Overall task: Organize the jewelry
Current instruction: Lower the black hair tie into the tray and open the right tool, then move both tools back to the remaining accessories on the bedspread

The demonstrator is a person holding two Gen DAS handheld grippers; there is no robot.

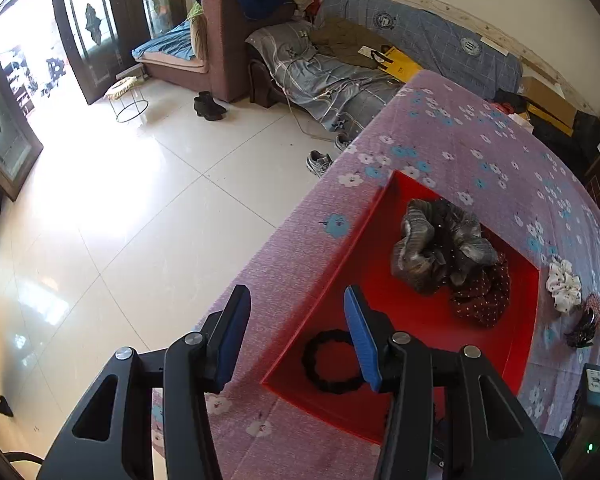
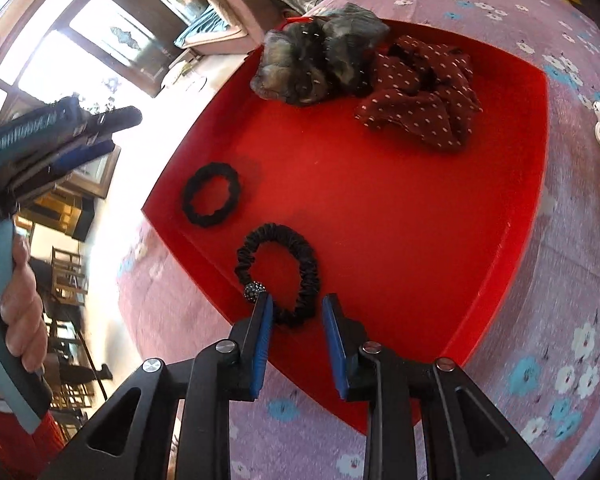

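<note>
Right tongs (image 2: 296, 312) apart, straddling near edge of black satin scrunchie with bead (image 2: 278, 272), pads not pressing it; lying in red tray (image 2: 420, 220). Left tongs (image 1: 296, 340) apart, empty, above tray's near corner, plain black hair tie (image 1: 332, 362) just beside right finger. Grey scrunchie (image 1: 440, 248) and maroon dotted scrunchie (image 1: 482, 296) at tray's far end, touching. White scrunchie (image 1: 564, 284) on desk (image 1: 460, 140) outside tray. Nothing blocking.

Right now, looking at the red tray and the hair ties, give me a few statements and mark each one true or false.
1. The grey scrunchie lies inside the red tray. True.
2. The white scrunchie is in the tray. False: it lies on the floral cloth beside it.
3. Two black hair ties lie in the tray. True: a plain one and a beaded one.
4. The right gripper clamps the beaded tie. False: its fingers stand apart.
</note>
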